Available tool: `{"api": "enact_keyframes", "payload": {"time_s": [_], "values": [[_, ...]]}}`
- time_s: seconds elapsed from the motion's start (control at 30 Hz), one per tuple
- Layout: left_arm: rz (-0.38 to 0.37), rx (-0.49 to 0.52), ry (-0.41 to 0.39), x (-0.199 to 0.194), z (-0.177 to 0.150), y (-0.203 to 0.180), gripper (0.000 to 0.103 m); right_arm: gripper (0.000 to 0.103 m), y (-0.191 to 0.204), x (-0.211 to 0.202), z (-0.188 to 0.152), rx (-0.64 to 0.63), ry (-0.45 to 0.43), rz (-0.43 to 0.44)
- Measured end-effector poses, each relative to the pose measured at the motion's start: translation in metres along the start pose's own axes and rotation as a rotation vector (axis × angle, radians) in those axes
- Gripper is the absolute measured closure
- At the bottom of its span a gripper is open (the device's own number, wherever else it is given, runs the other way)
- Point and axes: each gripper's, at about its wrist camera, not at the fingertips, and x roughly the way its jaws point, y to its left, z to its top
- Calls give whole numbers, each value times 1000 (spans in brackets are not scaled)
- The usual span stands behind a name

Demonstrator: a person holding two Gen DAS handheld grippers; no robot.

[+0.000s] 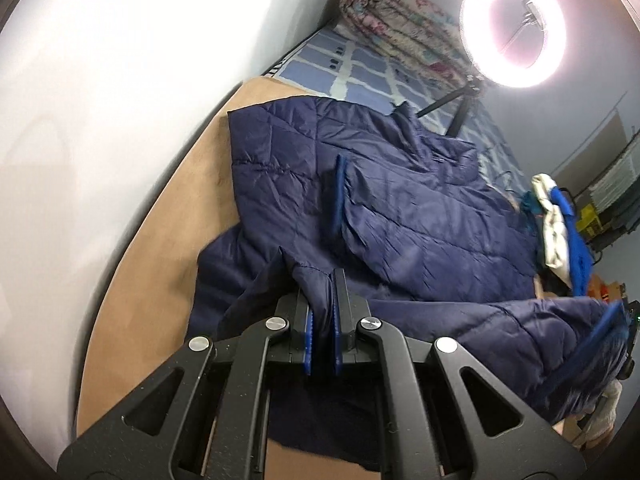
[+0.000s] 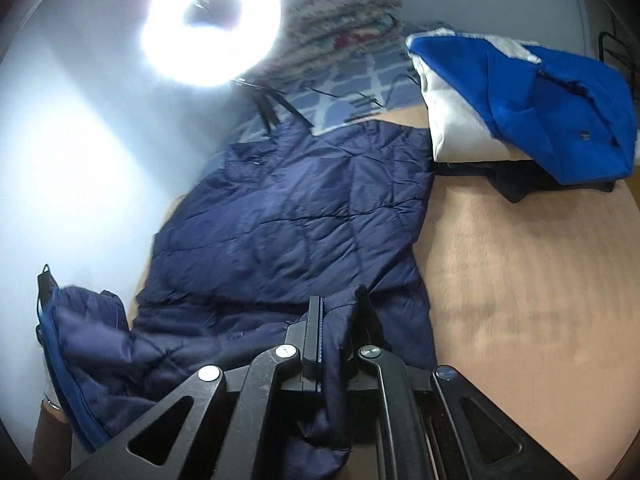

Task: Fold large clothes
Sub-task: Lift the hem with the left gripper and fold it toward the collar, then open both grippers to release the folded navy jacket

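Left gripper (image 1: 322, 280) pinches a fold of the navy jacket (image 1: 400, 208), jaws narrow on the cloth. Jacket lies spread across the tan board (image 2: 520, 280). Right gripper (image 2: 340, 308) clamps its hem too; blue-and-white clothes (image 2: 520, 104) sit far right.

The ring light (image 2: 210, 20) glares so hard that its mount washes out. The jacket's (image 1: 400, 208) near hem runs under the left claw (image 1: 322, 280) and out of sight. The dark garment (image 2: 516, 190) beneath the blue-and-white pile (image 2: 520, 104) is mostly covered. Shelves (image 1: 612, 200) at the right edge blur.
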Motion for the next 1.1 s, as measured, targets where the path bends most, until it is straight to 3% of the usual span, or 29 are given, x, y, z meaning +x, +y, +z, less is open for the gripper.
{"api": "enact_keyframes", "payload": {"time_s": [0.23,0.4,0.53,0.57,0.63,0.7,0.77,0.9,1.1], "values": [[88,-3,28,63,15,5,98,102,-34,66,28,100,70,-33],[99,9,36,79,12,8,96,101,-44,91,30,124,102,-41],[9,-22,71,78,18,16,70,79,-53,87,32,163,90,4],[-6,-36,64,73,20,18,62,70,-56,83,33,174,83,11],[-27,-54,36,61,26,22,53,41,-62,74,35,196,63,22],[-45,-67,10,49,33,25,47,31,-69,56,37,211,11,19],[-58,-75,-47,29,40,31,38,31,-75,37,38,206,-40,43],[-72,-65,-110,7,50,41,37,31,-78,15,37,136,-87,36],[10,85,-43,27,46,30,37,31,-68,22,37,21,-82,-19]]}}
